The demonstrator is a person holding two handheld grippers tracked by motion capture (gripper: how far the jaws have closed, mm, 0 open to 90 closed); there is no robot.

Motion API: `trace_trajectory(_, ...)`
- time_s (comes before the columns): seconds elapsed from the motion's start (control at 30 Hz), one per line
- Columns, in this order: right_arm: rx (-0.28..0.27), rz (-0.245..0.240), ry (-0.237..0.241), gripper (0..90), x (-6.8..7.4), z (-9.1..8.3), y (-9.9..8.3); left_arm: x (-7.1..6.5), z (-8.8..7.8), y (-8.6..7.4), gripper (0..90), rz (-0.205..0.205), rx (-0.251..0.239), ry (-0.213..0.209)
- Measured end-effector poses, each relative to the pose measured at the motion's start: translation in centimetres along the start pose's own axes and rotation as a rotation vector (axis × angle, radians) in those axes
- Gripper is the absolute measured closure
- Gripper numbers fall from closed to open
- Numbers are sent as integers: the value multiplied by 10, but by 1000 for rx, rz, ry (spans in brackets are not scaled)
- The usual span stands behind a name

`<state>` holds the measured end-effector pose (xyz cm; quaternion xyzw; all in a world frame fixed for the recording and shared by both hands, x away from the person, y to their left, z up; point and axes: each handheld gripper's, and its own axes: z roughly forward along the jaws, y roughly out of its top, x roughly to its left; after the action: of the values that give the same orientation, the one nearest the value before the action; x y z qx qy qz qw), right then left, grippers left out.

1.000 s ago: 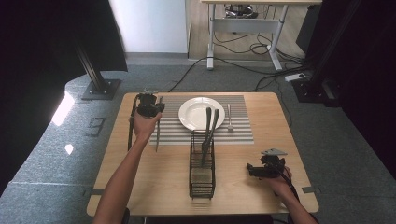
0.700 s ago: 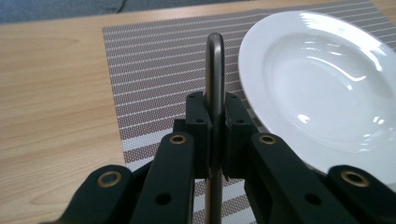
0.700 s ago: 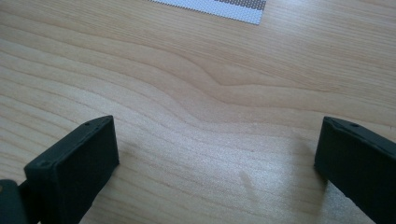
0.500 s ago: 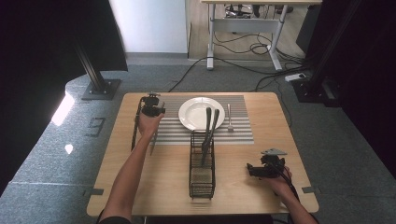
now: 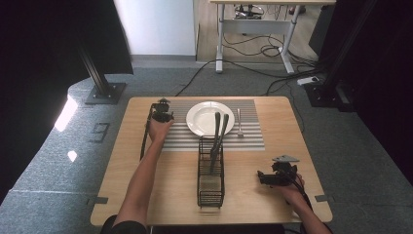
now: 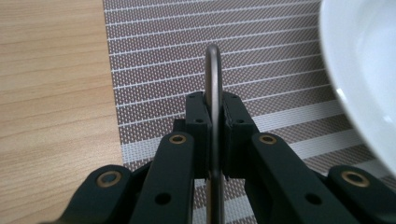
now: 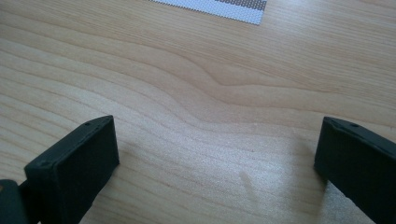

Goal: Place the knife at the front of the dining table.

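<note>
My left gripper is clenched on a thin metal utensil, low over the striped placemat near its left edge, with the white plate just beside it on the right. Bare table lies open to the left. My right gripper rests with its 2 jaws spread wide, nothing between them, near the table's front right corner.

I count one white plate, one striped placemat, one wire caddy with two dark-handled utensils standing in it, one fork on the mat, one metal utensil in my left gripper, and two grippers in all.
</note>
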<state>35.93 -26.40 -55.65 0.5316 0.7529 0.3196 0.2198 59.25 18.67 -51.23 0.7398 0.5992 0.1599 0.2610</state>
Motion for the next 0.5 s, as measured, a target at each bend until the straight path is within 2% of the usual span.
trace_trajectory(0.23, 1, -3, 3, 0, 0, 0, 0, 0, 8, -1, 833, -20, 5, 3)
trace_trajectory(0.5, 1, -2, 2, 0, 0, -1, 0, -4, 11, -2, 831, -4, 9, 2)
